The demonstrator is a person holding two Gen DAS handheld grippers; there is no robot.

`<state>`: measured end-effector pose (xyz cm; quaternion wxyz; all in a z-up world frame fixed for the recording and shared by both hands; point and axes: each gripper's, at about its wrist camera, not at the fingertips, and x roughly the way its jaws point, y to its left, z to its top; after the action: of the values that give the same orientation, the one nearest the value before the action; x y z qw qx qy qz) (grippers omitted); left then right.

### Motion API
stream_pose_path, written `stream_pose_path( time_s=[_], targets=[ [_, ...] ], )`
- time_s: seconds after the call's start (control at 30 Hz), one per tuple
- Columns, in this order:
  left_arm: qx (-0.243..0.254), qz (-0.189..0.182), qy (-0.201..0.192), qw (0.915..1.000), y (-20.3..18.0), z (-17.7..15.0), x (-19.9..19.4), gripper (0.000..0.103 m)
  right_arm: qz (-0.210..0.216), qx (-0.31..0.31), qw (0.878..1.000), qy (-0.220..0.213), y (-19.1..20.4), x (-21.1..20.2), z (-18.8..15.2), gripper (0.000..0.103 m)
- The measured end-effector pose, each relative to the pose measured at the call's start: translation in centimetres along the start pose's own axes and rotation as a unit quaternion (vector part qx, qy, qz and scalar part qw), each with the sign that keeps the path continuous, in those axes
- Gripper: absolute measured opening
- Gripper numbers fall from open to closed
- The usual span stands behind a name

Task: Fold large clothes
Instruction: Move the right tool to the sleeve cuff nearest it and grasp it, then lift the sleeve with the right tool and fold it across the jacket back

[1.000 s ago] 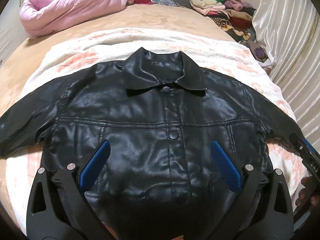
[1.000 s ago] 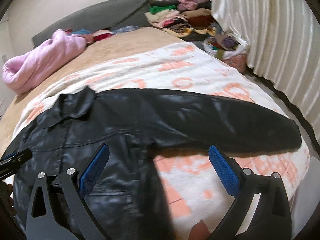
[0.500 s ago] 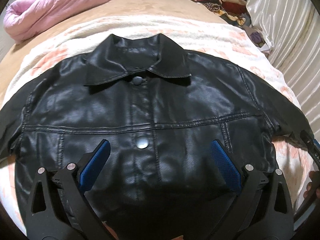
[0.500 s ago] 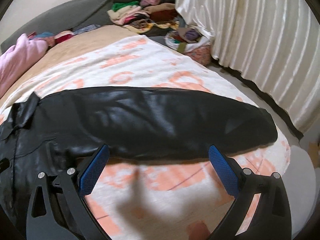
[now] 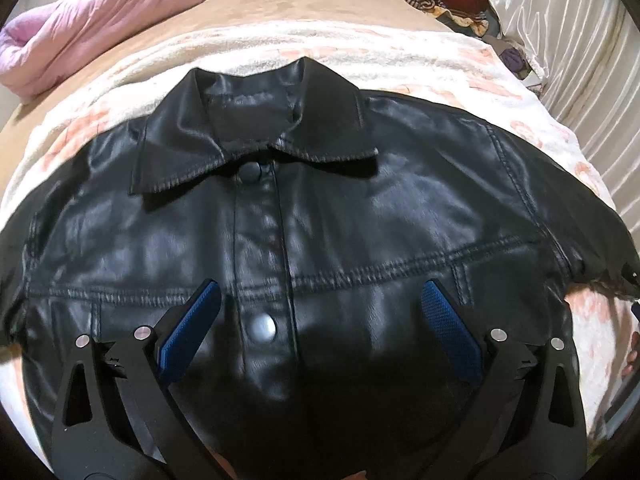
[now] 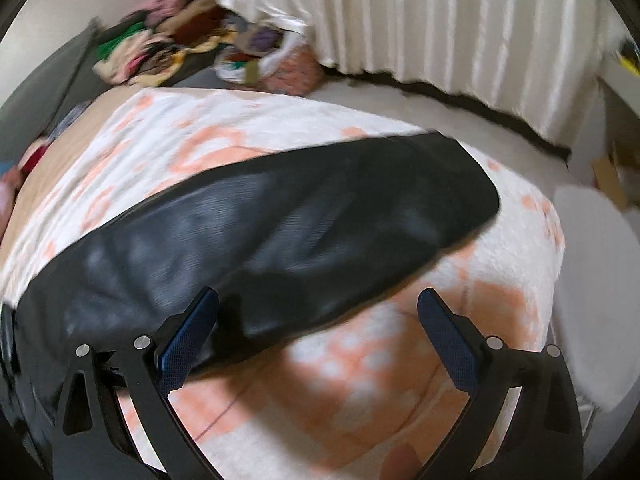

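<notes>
The black leather-look jacket (image 5: 320, 208) is being presented face up and buttoned on a white and orange blanket (image 5: 420, 56) that is covering the bed, collar (image 5: 256, 132) toward the far end. Its sleeve (image 6: 280, 232) is being shown stretched flat across the blanket toward the bed's edge. The material is being judged thick, fairly heavy and smooth-surfaced: creases are likely to be resisted, folds may spring back, and the glossy face may slip between pads. A hold is being advised at a stitched edge, namely the sleeve's cuff end or the shoulder seam, where the layers are firmest; the snap buttons (image 5: 262, 328) are being ruled out as grip points.

The left gripper (image 5: 320, 336) is being held wide apart over the jacket's chest, nothing between its blue pads (image 5: 448, 340). The right gripper (image 6: 318, 332) is likewise being held fully spread, empty, above the sleeve's near edge; contact cannot be told through the blur.

Beyond, a pink quilt (image 5: 100, 28), piled clothes (image 6: 160, 48) and a pleated curtain (image 6: 440, 20) are being noted.
</notes>
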<state>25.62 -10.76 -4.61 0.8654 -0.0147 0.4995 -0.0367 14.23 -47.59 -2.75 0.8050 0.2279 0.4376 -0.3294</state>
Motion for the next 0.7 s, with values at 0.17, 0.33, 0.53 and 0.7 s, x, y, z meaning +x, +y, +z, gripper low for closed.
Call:
stream_pose_path(
  time_s=[0.17,0.33,0.53,0.7],
  targets=[
    [-0.003,0.004,-0.007,1.0000,0.3,1.3,0.0,0.094,0.031,0.106,0.993,0.035,-3.6,3.0,1.4,0.099],
    [-0.020,-0.020,-0.014,0.9995,0.9,1.0,-1.0,0.094,0.090,0.143,0.985,0.018,-4.2,3.3,3.1,0.072],
    [-0.032,-0.032,-0.025,0.9987,1.4,0.6,-2.9,0.094,0.140,0.062,0.987,-0.057,-0.1,-1.2,5.1,0.008],
    [-0.033,-0.031,-0.038,0.9983,2.1,0.7,-4.7,0.094,0.189,-0.028,0.973,-0.128,3.9,-7.6,4.4,0.007]
  ],
)
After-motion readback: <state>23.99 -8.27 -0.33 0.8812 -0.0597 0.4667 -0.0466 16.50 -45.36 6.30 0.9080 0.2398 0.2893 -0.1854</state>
